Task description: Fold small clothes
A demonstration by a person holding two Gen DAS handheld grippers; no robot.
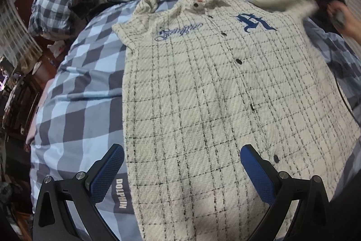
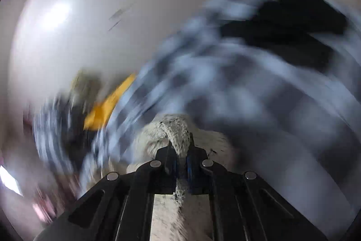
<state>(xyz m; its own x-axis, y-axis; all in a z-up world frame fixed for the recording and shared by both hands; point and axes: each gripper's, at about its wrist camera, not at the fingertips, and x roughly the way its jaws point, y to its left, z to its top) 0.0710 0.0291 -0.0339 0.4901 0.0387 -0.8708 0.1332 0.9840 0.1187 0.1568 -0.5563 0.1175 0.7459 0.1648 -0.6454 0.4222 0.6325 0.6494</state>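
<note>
Item: cream checked shirt (image 1: pixel 225 94), buttoned, spread front-up on the bed (image 1: pixel 74 92); folding at the sleeve stage.

Right tool (image 2: pixel 180 159): clamped on a bunched sleeve (image 2: pixel 176 132) of the shirt, raised off the bed at the far right corner; view heavily blurred. Left tool (image 1: pixel 180 164): jaws wide apart, empty, hovering above the hem edge. Risk, judged: only a narrow twist of cloth sits between the pads, so a quick swing may pull it free, or drag the unpinned shirt askew across the checked bedcover.
</note>
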